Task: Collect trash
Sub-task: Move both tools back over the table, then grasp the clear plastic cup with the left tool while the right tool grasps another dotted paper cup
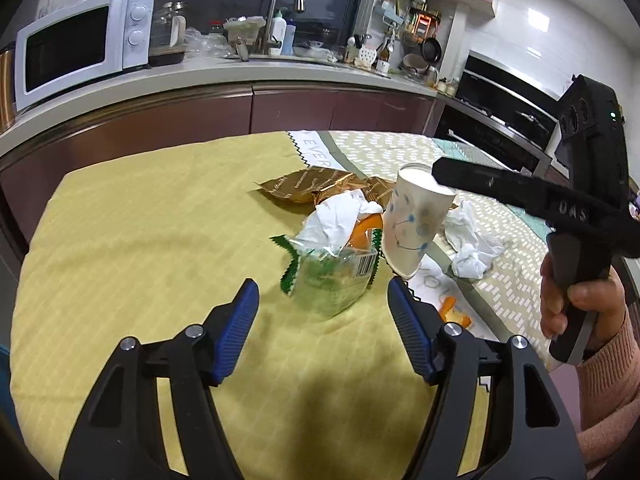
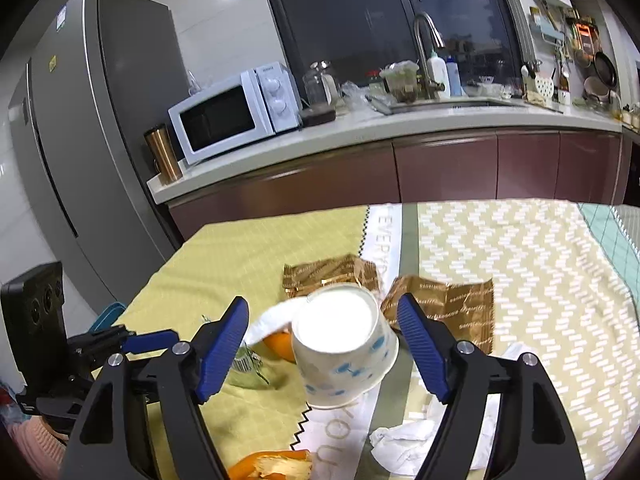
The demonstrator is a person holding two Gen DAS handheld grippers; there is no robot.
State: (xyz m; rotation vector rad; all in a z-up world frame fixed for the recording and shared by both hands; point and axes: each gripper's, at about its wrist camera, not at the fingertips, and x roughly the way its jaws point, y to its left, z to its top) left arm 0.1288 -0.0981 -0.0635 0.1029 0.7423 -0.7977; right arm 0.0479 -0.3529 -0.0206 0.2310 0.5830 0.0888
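A white paper cup with blue dots stands upside down and tilted on the cloth. It sits between the fingers of my right gripper, which is open, with the pads clear of the cup. In the left wrist view the cup leans beside a white tissue and orange peel. My left gripper is open just in front of a clear plastic wrapper with a green zigzag edge. Gold wrappers lie behind the cup. A second tissue lies to the right.
A yellow and patterned cloth covers the table. More orange peel lies near the front edge. Behind stand the kitchen counter with a microwave and a copper tumbler, and a grey fridge. A hand in a pink sleeve holds the right gripper.
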